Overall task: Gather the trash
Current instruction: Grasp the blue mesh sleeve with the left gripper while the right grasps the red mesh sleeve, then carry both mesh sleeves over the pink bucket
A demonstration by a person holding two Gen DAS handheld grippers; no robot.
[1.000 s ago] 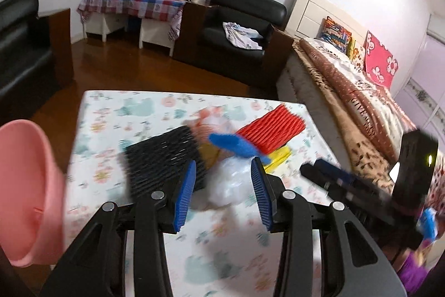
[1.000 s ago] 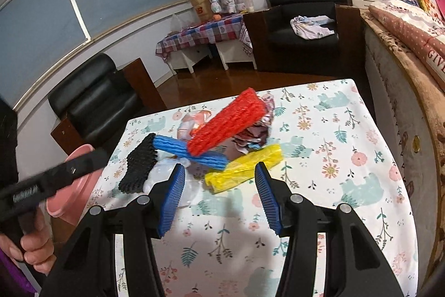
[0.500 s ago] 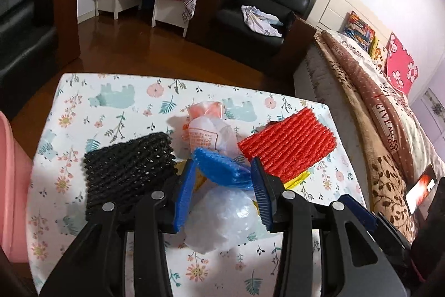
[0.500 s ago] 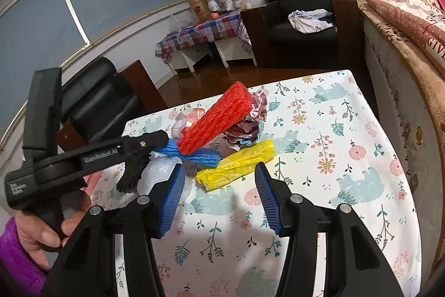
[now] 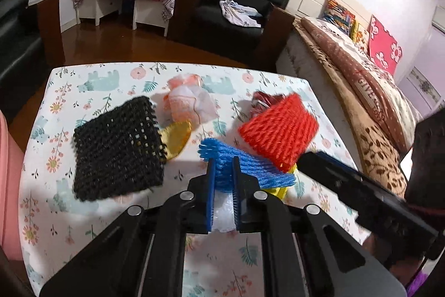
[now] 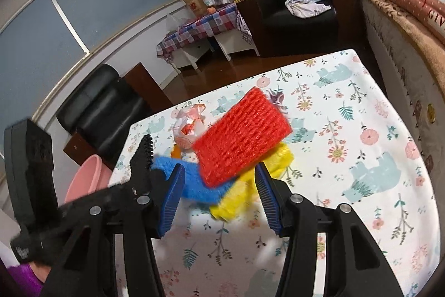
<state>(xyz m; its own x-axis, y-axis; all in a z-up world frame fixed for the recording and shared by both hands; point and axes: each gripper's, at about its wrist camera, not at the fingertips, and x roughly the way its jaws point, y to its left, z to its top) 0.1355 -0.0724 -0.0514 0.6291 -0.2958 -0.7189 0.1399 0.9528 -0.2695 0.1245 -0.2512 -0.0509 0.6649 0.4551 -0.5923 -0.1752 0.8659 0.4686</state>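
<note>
foam net sleeves, four total: one black (image 5: 118,148), one blue (image 5: 244,166), one red (image 5: 278,130), one yellow (image 6: 267,171). crumpled plastic bags, two: orange-white (image 5: 189,102), clear (image 5: 222,213). plus one yellow wrapper scrap (image 5: 176,137), one dark red foil wad (image 5: 262,99). one pink bin (image 6: 86,177). two grippers, left (image 5: 222,171) and right (image 6: 219,185).

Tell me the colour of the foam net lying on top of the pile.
Red. The foam net shows best in the right wrist view.

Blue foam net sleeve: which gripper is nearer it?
Left. The left gripper is closing on the blue foam net sleeve; the right gripper hovers open beside it.
</note>
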